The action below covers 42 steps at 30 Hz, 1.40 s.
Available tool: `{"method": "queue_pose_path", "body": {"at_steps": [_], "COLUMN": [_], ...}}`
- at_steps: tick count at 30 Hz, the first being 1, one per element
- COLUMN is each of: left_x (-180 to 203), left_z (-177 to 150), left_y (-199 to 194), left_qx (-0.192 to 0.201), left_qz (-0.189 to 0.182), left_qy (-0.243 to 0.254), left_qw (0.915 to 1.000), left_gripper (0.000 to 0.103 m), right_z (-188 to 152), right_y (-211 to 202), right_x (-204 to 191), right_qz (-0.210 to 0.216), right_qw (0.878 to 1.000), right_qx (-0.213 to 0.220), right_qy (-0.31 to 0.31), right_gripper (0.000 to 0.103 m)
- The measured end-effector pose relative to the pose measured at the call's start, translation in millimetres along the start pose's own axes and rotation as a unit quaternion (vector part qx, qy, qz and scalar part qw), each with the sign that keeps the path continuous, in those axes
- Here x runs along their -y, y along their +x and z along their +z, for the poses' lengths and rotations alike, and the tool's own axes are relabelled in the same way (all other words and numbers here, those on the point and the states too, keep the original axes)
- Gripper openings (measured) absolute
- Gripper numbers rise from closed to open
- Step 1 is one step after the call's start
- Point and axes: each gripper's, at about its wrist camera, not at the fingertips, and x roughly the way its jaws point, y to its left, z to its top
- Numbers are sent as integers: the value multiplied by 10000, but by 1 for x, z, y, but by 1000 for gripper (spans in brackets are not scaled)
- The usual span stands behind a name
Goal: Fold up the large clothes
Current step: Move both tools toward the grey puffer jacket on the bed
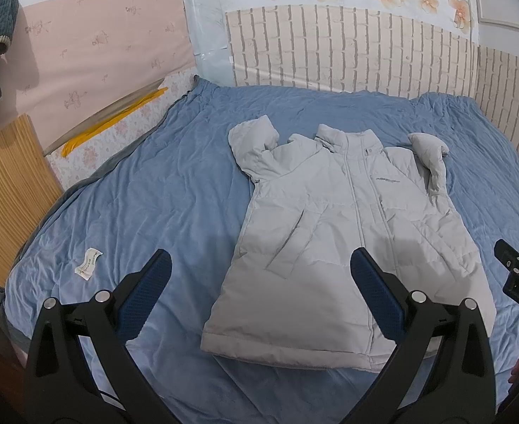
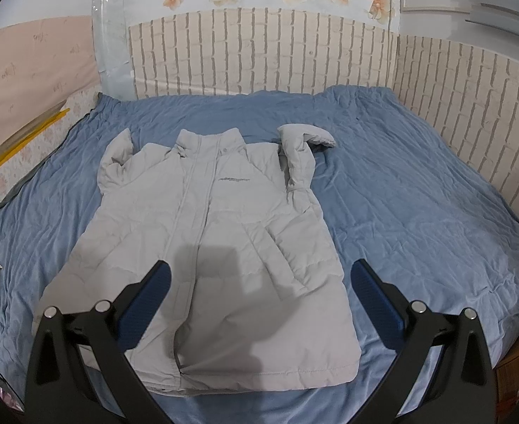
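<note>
Lying front-up in the middle of the bed, the pale grey jacket is spread flat on the blue bedspread, its hem toward the near edge and its collar toward the far brick-patterned wall. That layout reads as a starting pose for folding: the body is smoothed out and the zip runs straight down the centre, so either side can be brought over it evenly. Both sleeves are doubled up near the shoulders, not stretched out; the left sleeve bunches beside the collar, and the right sleeve stands up in a puffy hump, likely because the padding resists lying flat.

Hovering above the near part of the bed, the left tool has its jaws spread wide and nothing between them, sitting over the jacket's left half near the hem. The right tool is likewise released and empty, hanging over the jacket's lower right side with its shadow falling on the fabric. Neither touches the cloth.

A small white label lies on the bedspread well to the left of the jacket. No fold appears begun; the sleeves would probably need tucking across the chest first.
</note>
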Motion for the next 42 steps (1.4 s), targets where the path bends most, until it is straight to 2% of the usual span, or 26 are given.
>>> {"method": "queue_pose_path", "body": {"at_steps": [26,42], "left_x": [0,0], "left_z": [-2,-6], "left_y": [1,-13], "left_qx": [-43,-24], "left_qz": [5,15], "left_qy": [-24,135], "left_qw": [10000,9999], "left_gripper": [100,100], "right_z": [-8,-7], "right_y": [4,-2], "right_x": [4,7], "right_qz": [-34,-151], "right_qw": [10000,9998], "right_qx": [-68,-99], "right_qy": [-31,-51], "right_gripper": [101,102]}}
